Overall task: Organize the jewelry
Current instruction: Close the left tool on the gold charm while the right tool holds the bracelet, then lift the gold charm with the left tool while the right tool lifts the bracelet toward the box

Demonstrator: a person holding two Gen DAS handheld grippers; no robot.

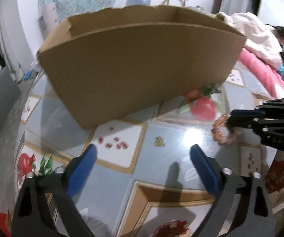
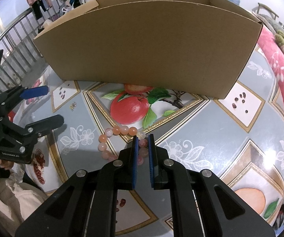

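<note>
My right gripper [image 2: 143,138] pinches the pink bead bracelet [image 2: 120,131] on the tablecloth [image 2: 201,122] at 6 o'clock of the cardboard box [image 2: 147,47] | my left gripper [image 1: 143,152] spread, nothing between its pads | small gold trinket [image 1: 159,141] at its 12 o'clock

Both wrist cameras look steeply down, close over the table [image 1: 181,138], facing the shared cardboard box [image 2: 147,45].
</note>
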